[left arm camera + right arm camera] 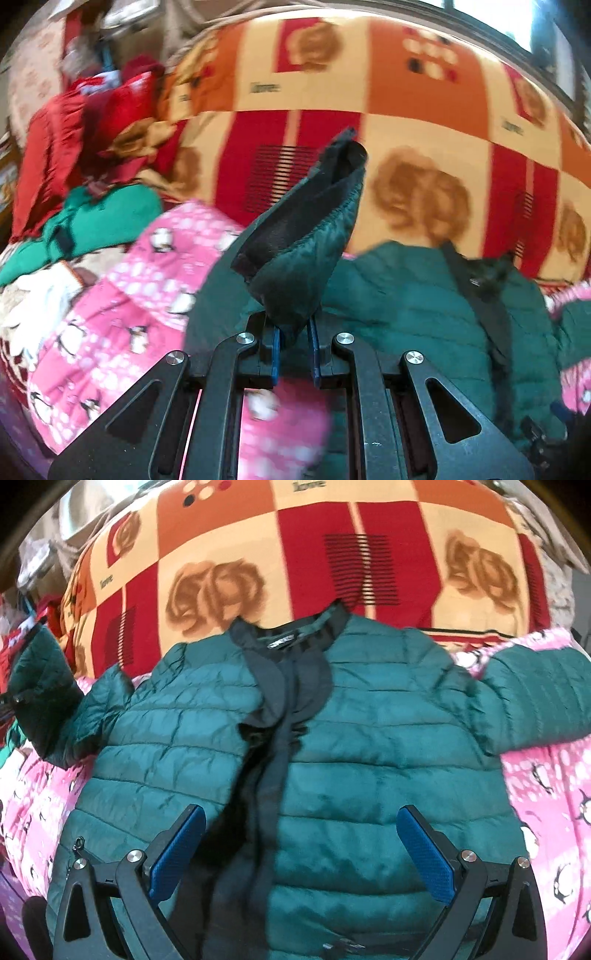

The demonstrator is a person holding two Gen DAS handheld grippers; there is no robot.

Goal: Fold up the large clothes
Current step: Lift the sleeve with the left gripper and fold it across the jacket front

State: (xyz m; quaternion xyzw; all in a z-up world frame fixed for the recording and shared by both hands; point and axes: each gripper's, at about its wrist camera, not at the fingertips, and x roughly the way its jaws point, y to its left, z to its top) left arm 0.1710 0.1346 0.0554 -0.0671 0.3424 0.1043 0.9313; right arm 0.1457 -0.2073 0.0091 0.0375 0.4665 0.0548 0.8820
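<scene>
A dark green quilted jacket point(332, 738) lies front up on the pink penguin blanket point(554, 794), its black-lined collar point(295, 642) toward the far side. My left gripper point(294, 343) is shut on the jacket's left sleeve cuff point(306, 221), which stands up lifted above the jaws. In the right wrist view that raised sleeve point(40, 686) shows at the left edge. The right sleeve point(535, 694) lies spread out flat. My right gripper point(301, 853) hovers open over the jacket's lower front, its blue pads point(424, 853) wide apart with nothing between them.
An orange, red and cream patterned blanket point(369, 92) covers the bed beyond the jacket. A pile of red and green clothes point(85, 166) lies at the far left. A window point(517, 22) is at the top right.
</scene>
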